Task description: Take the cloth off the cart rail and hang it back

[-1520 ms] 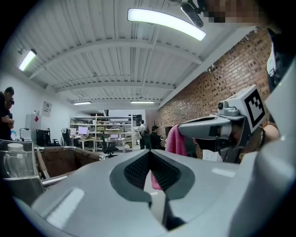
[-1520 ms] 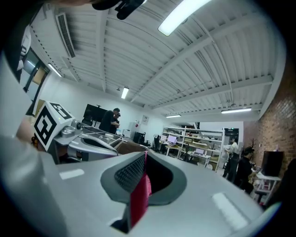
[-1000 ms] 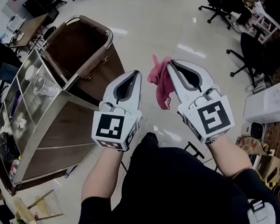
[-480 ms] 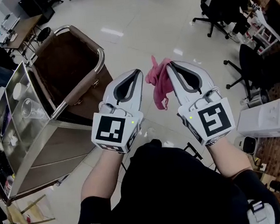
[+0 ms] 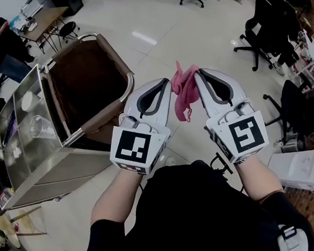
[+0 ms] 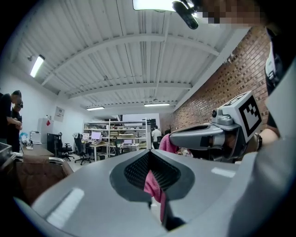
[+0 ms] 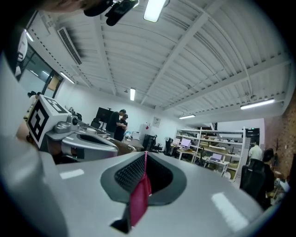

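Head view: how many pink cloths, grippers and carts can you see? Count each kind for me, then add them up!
Pink cloth: 1
Grippers: 2, the left gripper and the right gripper, both pinching the cloth
Cart: 1
Total: 4

Black office chairs (image 5: 268,27) stand at the far right on the glossy floor (image 5: 154,19). A white box (image 5: 304,170) lies at the near right. At the far left there is a wooden worktop (image 5: 43,20) and a person (image 5: 2,50) beside it. Shelves (image 6: 118,134) stand far away, near a brick wall (image 6: 217,88).
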Available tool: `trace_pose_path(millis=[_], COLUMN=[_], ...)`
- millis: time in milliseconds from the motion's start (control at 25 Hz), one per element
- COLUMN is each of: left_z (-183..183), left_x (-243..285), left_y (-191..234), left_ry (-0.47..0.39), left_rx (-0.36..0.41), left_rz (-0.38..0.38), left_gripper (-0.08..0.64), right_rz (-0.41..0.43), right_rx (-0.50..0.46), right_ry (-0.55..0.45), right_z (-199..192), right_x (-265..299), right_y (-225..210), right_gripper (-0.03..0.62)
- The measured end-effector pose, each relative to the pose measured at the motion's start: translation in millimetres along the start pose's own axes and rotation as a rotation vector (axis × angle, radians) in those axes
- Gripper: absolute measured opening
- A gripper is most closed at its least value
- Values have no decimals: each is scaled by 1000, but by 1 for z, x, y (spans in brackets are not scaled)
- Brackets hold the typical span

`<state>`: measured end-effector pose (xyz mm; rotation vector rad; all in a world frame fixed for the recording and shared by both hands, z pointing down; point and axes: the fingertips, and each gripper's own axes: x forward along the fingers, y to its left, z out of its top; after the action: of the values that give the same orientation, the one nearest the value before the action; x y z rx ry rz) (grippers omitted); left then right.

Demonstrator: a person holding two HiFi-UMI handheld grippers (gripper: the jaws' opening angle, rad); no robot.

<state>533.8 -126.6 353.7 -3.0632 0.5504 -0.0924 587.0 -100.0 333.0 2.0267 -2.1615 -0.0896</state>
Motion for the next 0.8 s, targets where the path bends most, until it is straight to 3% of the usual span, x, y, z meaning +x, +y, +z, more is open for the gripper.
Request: trace_pose_path(millis=[80,240,360,800], left_z=[2,18,14,37], left_x=[2,14,21,103], left_y=[5,21,26,51], left_ry=[17,-74,21,19], left_rx=[-8,70,1,23], left_rz=[28,80,135,374], left_gripper=[0,0,0,0], right_rz=[29,92,142,376], right_rx=[4,4,1,0], right_ry=[-8,-28,-42,-96], right_z=[3,10,12,22], right_x=[9,27,39,96], right_y=[-3,-9,-19,-96], right_gripper=[9,9,9,9])
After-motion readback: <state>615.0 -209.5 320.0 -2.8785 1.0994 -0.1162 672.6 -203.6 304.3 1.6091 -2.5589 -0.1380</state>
